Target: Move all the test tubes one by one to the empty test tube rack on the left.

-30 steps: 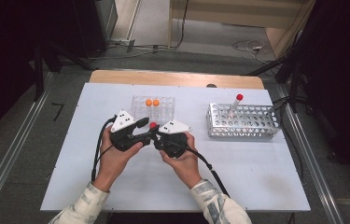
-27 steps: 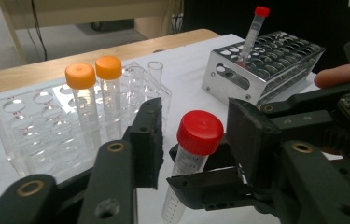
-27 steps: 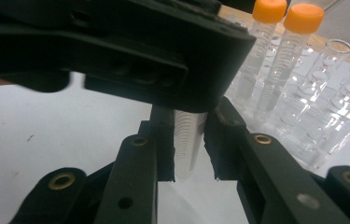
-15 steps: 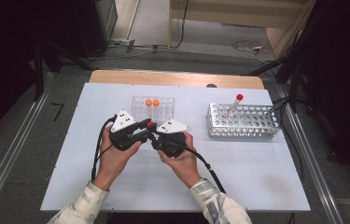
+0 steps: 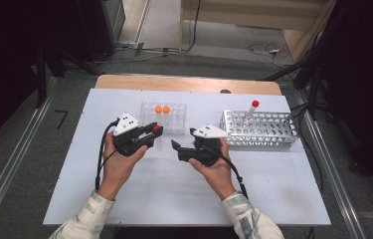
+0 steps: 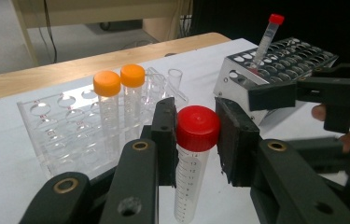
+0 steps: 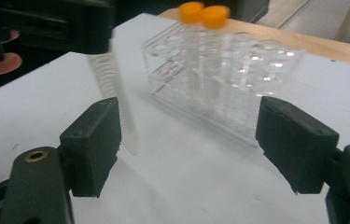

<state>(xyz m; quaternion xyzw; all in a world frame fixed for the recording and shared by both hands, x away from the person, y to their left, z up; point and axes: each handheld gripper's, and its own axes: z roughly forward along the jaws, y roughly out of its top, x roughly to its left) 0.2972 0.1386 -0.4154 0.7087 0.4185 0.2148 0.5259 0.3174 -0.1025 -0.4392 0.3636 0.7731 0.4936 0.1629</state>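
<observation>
Handover looks done: left gripper (image 6: 196,135) is clamped on the red-capped tube (image 6: 192,158) at centre frame, right gripper (image 7: 186,144) just sprang open, empty; next it goes into the clear rack (image 6: 70,135), probably.

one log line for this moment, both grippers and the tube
left gripper: shut on red-capped tube | right gripper: jaws just opened, nothing between | clear rack: two orange-capped tubes

On my table (image 5: 124,199), the clear rack (image 5: 164,118) sits behind my left gripper (image 5: 155,133), with two capped tubes (image 5: 162,109) standing in its back-left holes. The metal rack (image 5: 261,129) lies to its right, just behind my right gripper (image 5: 183,145), one tube (image 5: 250,112) tilted in it. Between the grippers hangs a tube (image 6: 192,158), upright.
</observation>
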